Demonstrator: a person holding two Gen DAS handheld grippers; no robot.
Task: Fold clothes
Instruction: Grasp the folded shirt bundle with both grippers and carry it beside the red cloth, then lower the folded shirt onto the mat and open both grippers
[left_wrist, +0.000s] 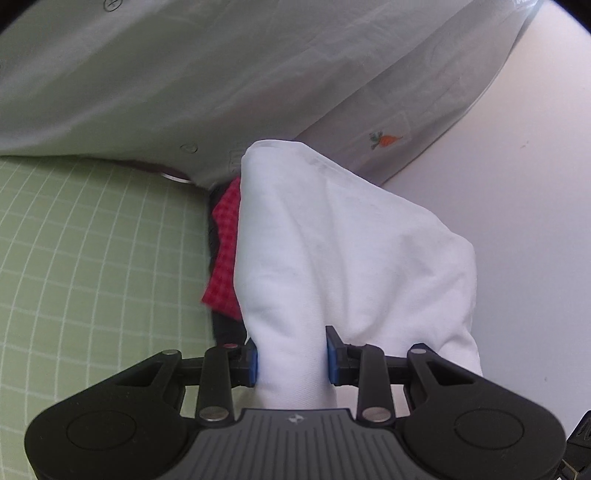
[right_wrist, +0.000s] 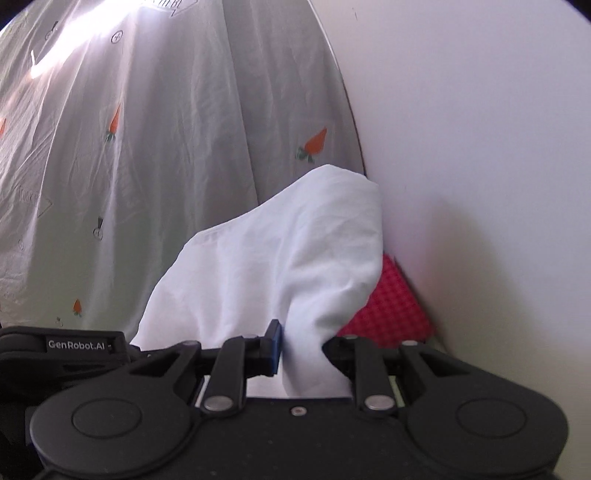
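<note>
**Both grippers hold the white cloth**

Clearly, the left gripper is clamped on a bunch of white cloth, its blue pads pressing the fabric from both sides. From the grip the cloth rises toward 12 o'clock and billows out toward 2 o'clock. At 10 o'clock of the gripper a red checked fabric shows from behind the cloth, and a green grid sheet spreads toward 9 o'clock.

The right gripper also pinches the cloth: one blue pad shows against it, while the other is hidden under the fabric. The red fabric lies at 2 o'clock, touching the cloth's edge. A carrot-print curtain hangs behind, from 10 to 12 o'clock, beside a white wall.
</note>
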